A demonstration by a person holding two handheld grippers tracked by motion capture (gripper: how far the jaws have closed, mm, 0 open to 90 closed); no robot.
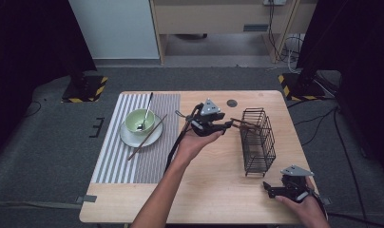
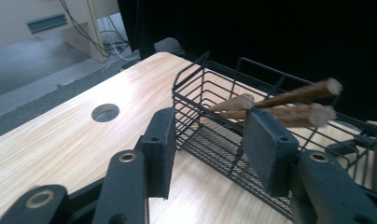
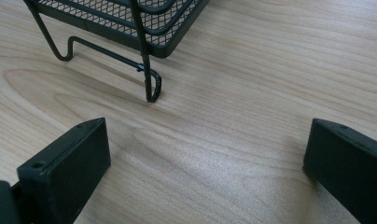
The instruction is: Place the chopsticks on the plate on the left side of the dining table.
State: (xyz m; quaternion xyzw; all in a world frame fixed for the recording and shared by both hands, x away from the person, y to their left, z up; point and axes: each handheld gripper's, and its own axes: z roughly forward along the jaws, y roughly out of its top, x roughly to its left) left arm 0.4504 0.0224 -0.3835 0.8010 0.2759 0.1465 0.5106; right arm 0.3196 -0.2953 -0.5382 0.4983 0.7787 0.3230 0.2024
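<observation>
The left gripper [image 1: 226,126] stands at the basket's [image 1: 257,142] far rim, jaws partly apart with nothing pressed between the pads [image 2: 161,149] — the brown chopsticks [image 2: 280,105] lie just beyond them, across the rim. The right gripper [image 1: 271,189] rests near the basket's foot [image 3: 151,88], jaws wide and empty.

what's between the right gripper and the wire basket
Nothing: in the right gripper view only bare wooden table lies between the right gripper and the wire basket; the high view agrees.
</observation>
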